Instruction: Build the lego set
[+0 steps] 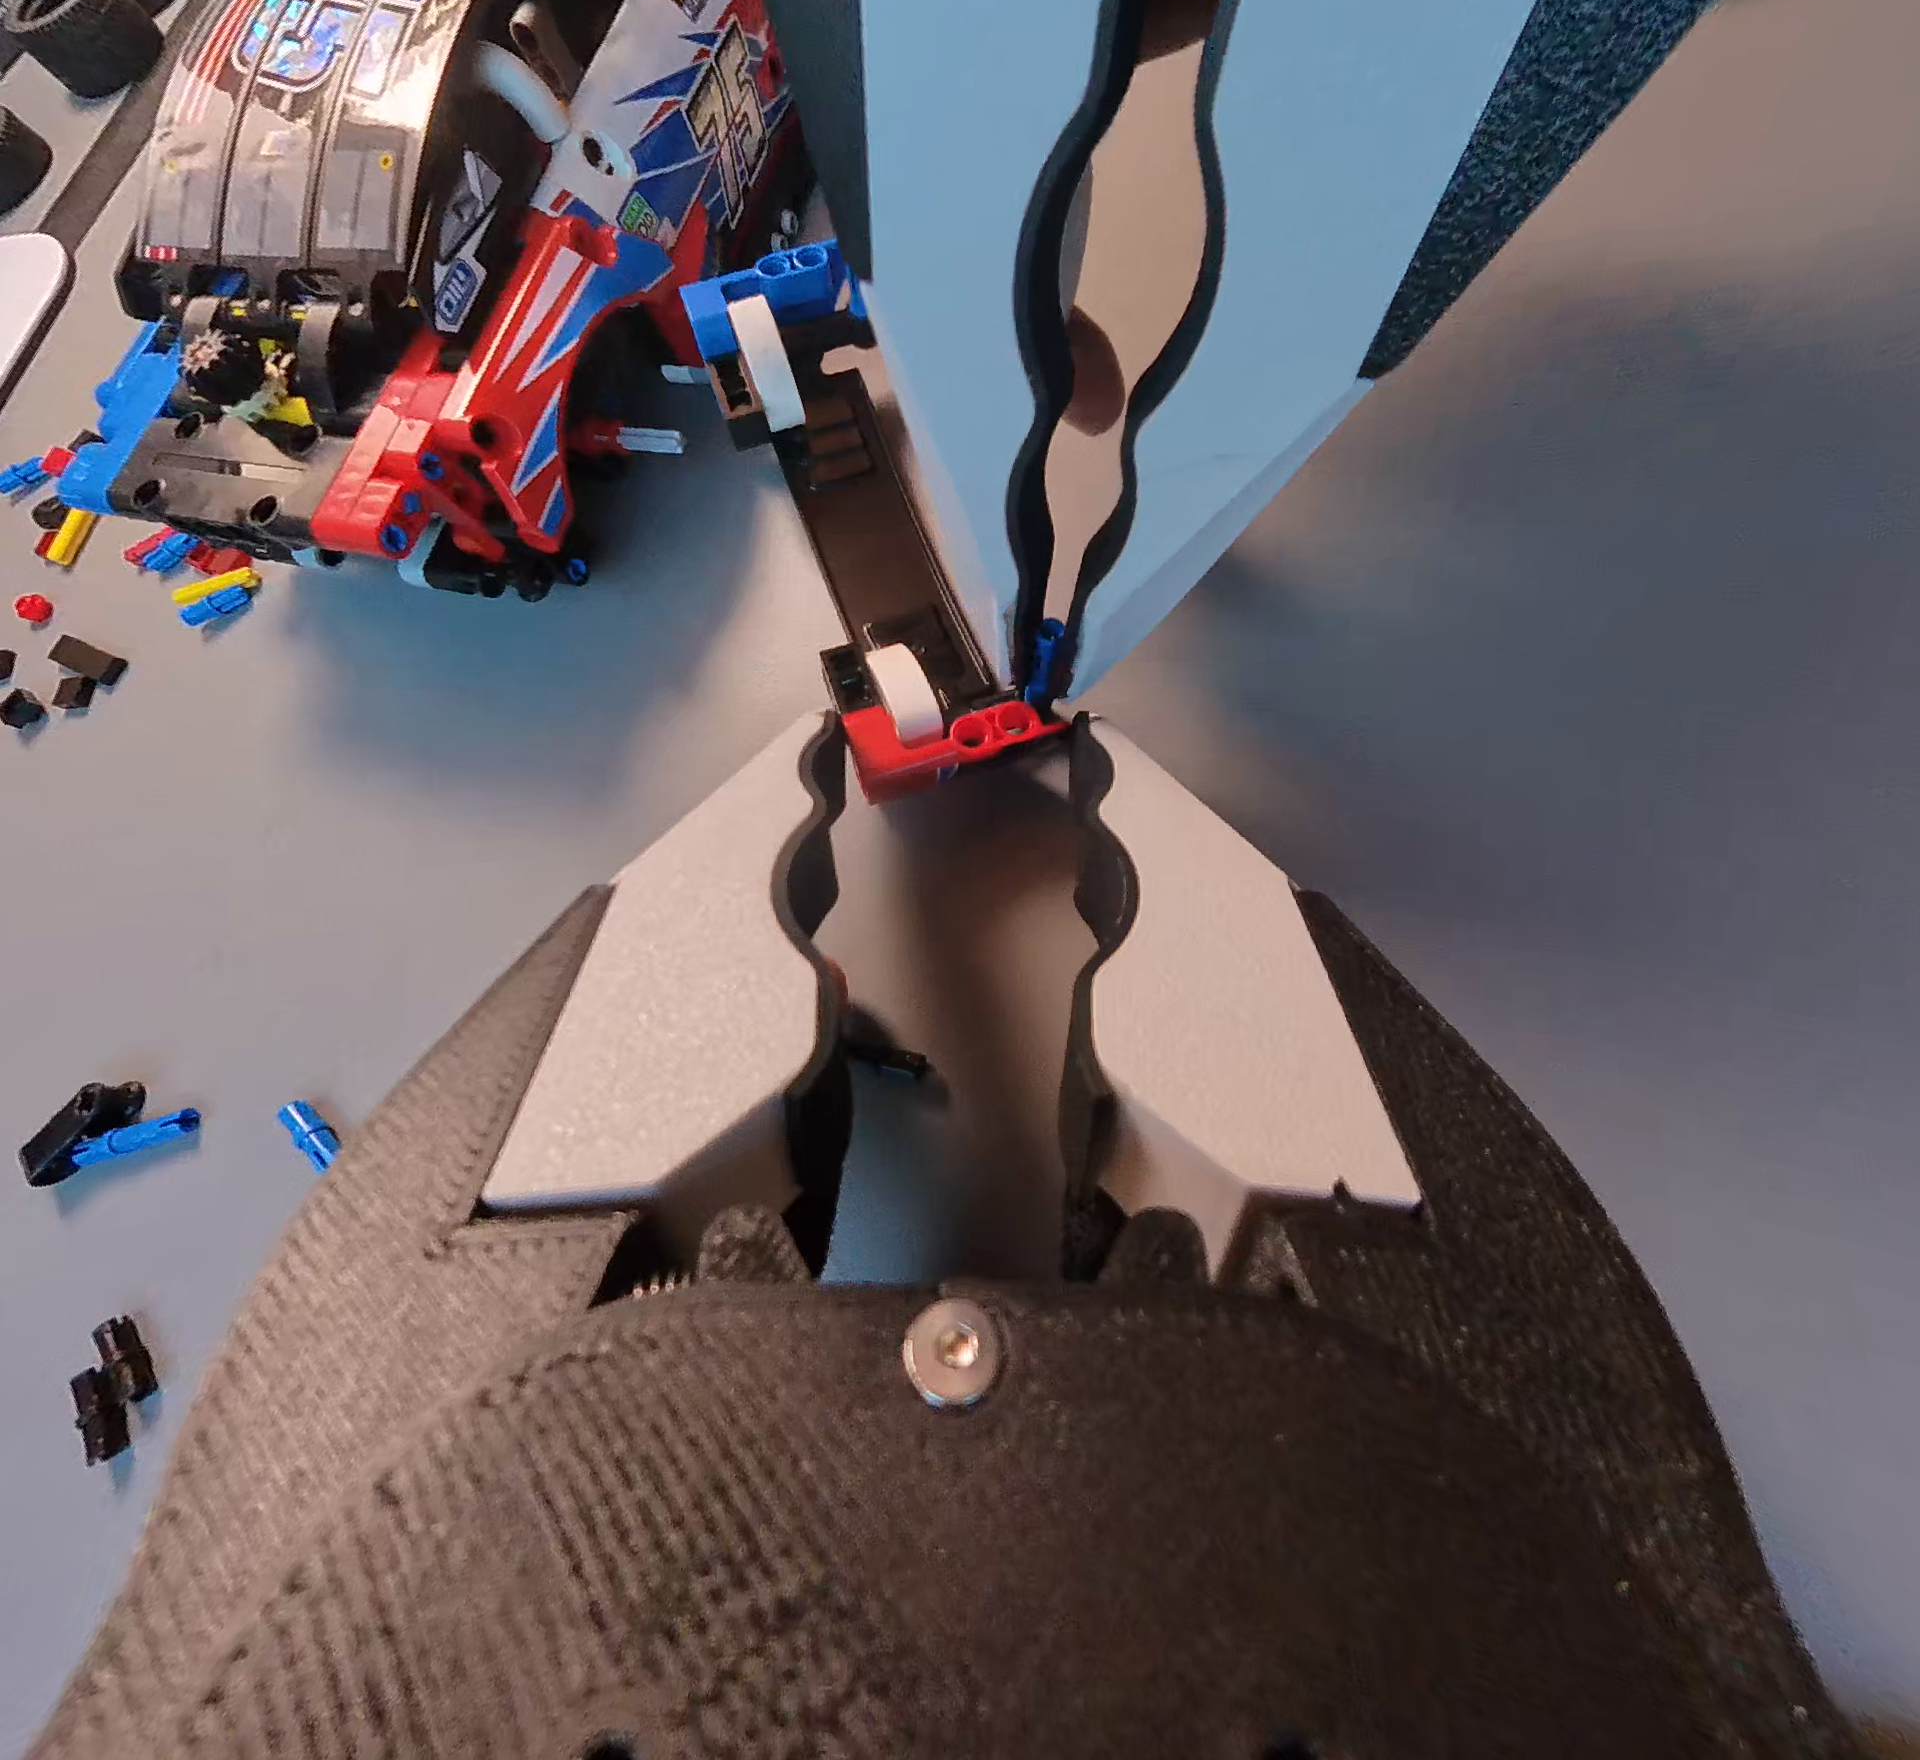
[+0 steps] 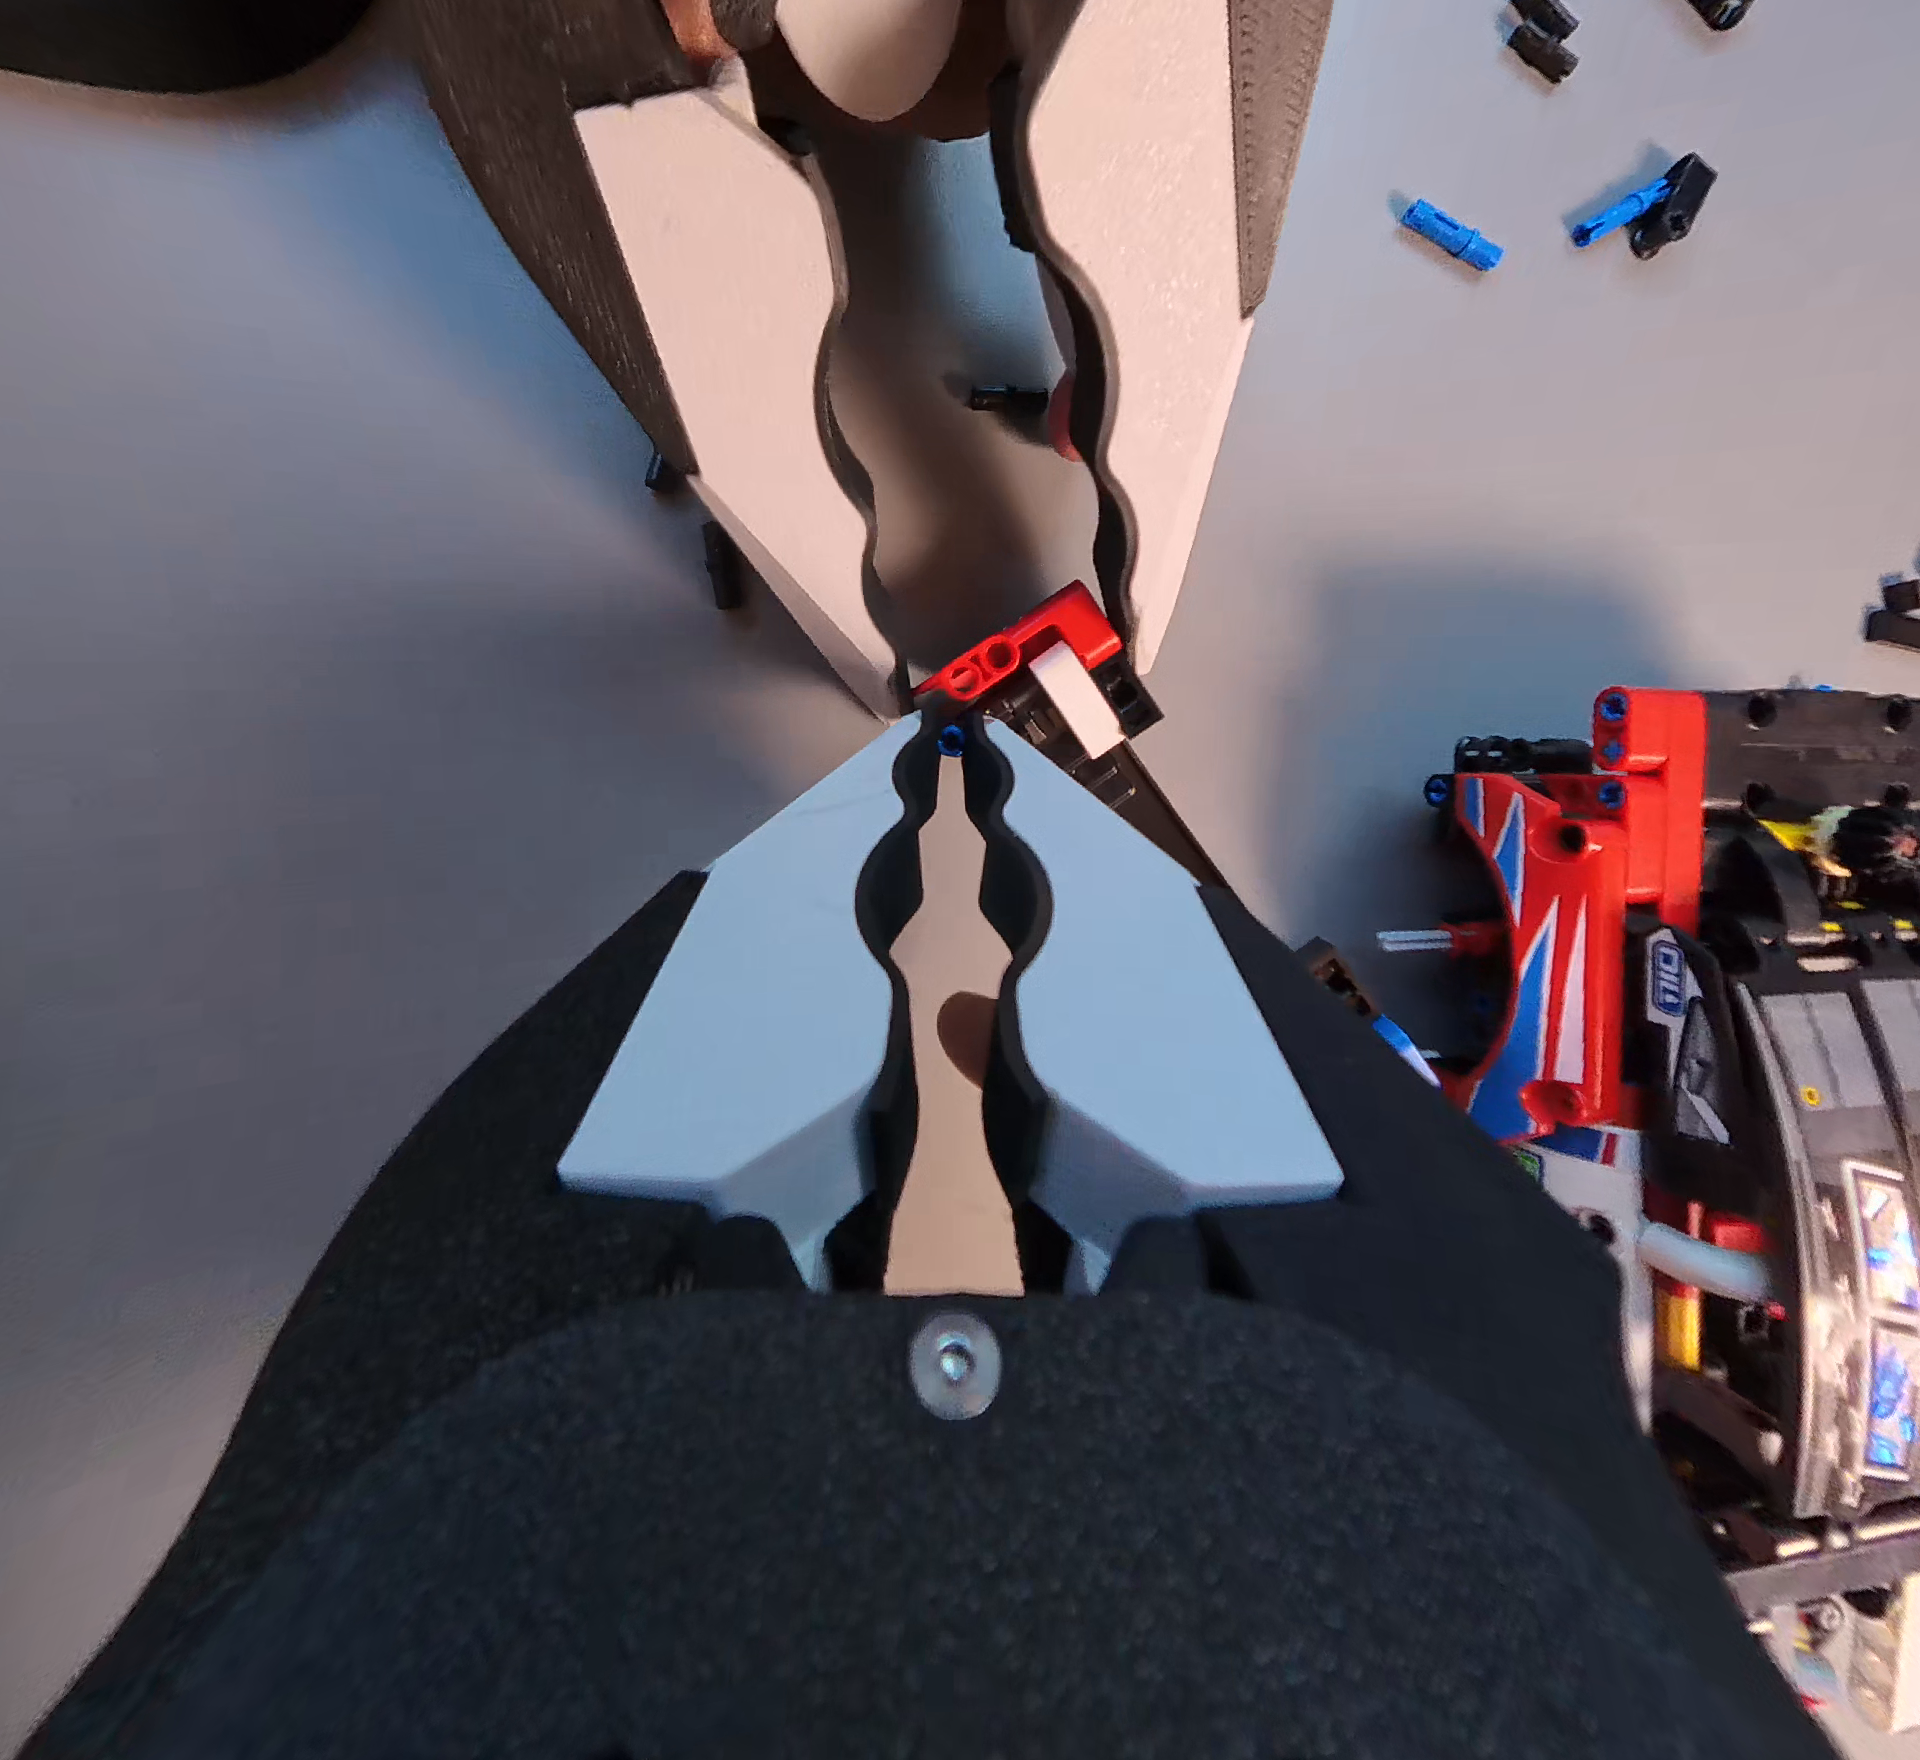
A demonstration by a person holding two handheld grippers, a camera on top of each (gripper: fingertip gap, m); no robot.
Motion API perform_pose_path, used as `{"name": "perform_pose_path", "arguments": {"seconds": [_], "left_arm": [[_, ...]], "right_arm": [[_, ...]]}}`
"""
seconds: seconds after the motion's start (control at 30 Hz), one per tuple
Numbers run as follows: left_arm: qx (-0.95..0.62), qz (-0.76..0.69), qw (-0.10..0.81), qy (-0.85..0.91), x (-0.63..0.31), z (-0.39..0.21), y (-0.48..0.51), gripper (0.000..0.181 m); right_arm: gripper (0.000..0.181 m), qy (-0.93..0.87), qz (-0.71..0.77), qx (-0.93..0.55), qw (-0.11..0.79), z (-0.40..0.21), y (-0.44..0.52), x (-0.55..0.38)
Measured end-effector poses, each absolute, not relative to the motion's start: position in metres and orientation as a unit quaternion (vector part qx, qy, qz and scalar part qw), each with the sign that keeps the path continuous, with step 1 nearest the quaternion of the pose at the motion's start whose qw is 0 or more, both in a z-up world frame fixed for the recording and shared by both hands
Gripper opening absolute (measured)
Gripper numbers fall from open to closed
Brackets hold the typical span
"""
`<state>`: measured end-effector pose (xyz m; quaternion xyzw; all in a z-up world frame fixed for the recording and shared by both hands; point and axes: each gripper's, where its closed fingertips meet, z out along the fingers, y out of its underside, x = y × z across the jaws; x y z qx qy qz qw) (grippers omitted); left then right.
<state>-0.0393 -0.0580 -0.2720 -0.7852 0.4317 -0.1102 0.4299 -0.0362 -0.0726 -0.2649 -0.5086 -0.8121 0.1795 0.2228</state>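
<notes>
A long black beam assembly [image 1: 883, 505] has a red corner piece [image 1: 914, 754] and white curved part at its near end, and a blue piece [image 1: 774, 282] at its far end. My left gripper [image 1: 951, 728] is shut on the red end, holding it above the table. My right gripper [image 1: 1044, 661] comes from above, shut on a small blue pin [image 1: 1049, 645], which sits right at the red piece's holes. In the right wrist view, my right gripper [image 2: 949, 736] pinches the blue pin [image 2: 951, 740] against the red piece [image 2: 1023, 645], held by the left gripper [image 2: 1013, 671].
The partly built red, blue and black car [image 1: 468, 204] lies at the left, and also at the right in the right wrist view [image 2: 1714, 1035]. Black tyres [image 1: 83, 17] lie at top left. Loose pins [image 1: 309, 1134], black connectors [image 1: 109, 1388] and small parts [image 1: 208, 588] are scattered on the grey table [image 1: 1558, 567]. Left and right tips are no more than a few centimetres apart.
</notes>
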Motion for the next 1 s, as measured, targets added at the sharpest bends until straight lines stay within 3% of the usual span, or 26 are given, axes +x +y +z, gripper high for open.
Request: {"name": "perform_pose_path", "arguments": {"seconds": [0.4, 0.7, 1.0], "left_arm": [[-0.788, -0.113, 0.428, 0.427, -0.0398, -0.2724, -0.0579, 0.042], [-0.795, -0.114, 0.426, 0.416, -0.0408, -0.2730, -0.0570, 0.042], [-0.796, -0.115, 0.424, 0.416, -0.0406, -0.2734, -0.0583, 0.041]], "right_arm": [[0.002, -0.793, 0.229, -0.488, 0.283, -0.2640, -0.0734, -0.0398], [0.002, -0.580, 0.369, -0.681, 0.251, -0.2622, -0.0666, -0.0412], [0.002, -0.576, 0.377, -0.673, 0.270, -0.2604, -0.0695, -0.0414]]}}
